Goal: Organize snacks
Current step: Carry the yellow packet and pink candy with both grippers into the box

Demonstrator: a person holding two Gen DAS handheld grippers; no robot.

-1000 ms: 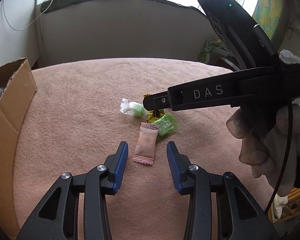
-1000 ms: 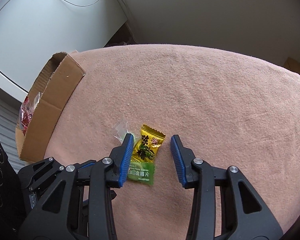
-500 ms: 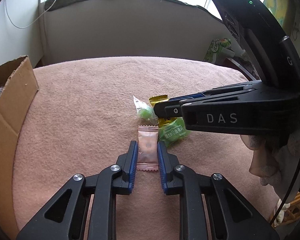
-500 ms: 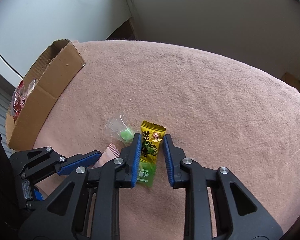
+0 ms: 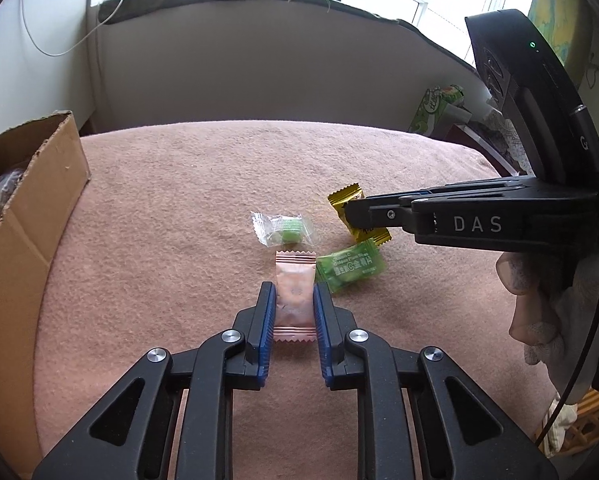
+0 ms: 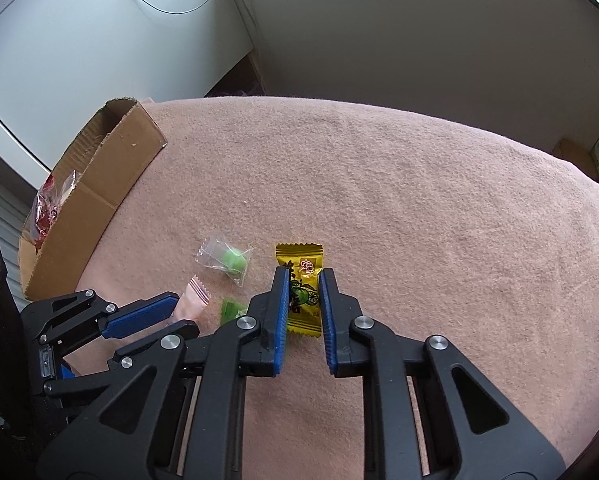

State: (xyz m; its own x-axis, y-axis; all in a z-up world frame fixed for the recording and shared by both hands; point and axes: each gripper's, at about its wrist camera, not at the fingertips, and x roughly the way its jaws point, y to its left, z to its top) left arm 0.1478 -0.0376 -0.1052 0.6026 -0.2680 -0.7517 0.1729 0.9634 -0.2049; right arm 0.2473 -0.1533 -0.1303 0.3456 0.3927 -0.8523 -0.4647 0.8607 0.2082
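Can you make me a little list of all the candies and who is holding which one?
surface: pink blanket
left hand-held gripper: shut on the pink candy
right hand-held gripper: shut on the yellow candy
loose candies: clear-wrapped green candy; green candy packet, touching the pink one
box: cardboard box at the left edge, red-wrapped snacks inside
left to do: the two held candies are not in the box yet

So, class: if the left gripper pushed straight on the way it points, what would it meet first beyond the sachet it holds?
Probably the clear wrapper with a green sweet, though depth is uncertain.
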